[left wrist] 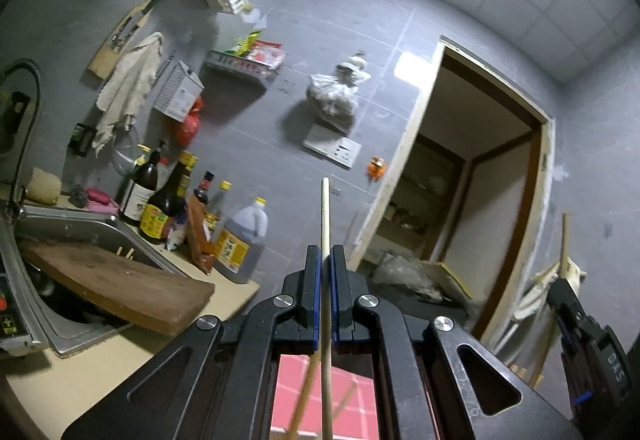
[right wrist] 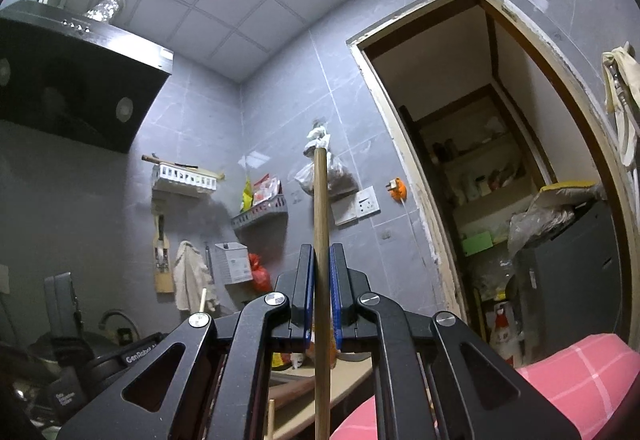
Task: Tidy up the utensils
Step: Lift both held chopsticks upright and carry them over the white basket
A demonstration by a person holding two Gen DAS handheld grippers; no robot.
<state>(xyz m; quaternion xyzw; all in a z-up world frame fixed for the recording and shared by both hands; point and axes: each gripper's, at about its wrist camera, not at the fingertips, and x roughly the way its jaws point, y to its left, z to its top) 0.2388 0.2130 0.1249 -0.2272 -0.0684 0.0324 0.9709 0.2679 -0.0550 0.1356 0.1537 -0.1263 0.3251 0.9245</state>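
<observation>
Upright, a pale chopstick stands pinched between the left gripper fingers; the right gripper clamps a darker wooden stick the same way — both raised toward the tiled wall. Sauce bottles, a cutting board over the sink sit left; a doorway opens right.

Sauce bottles standing along the counter left of the gripper, a wooden cutting board lying tilted over the sink beside them; white cloth hanging on the tiled wall above; open doorway showing ahead to the right; black range hood sitting upper left
</observation>
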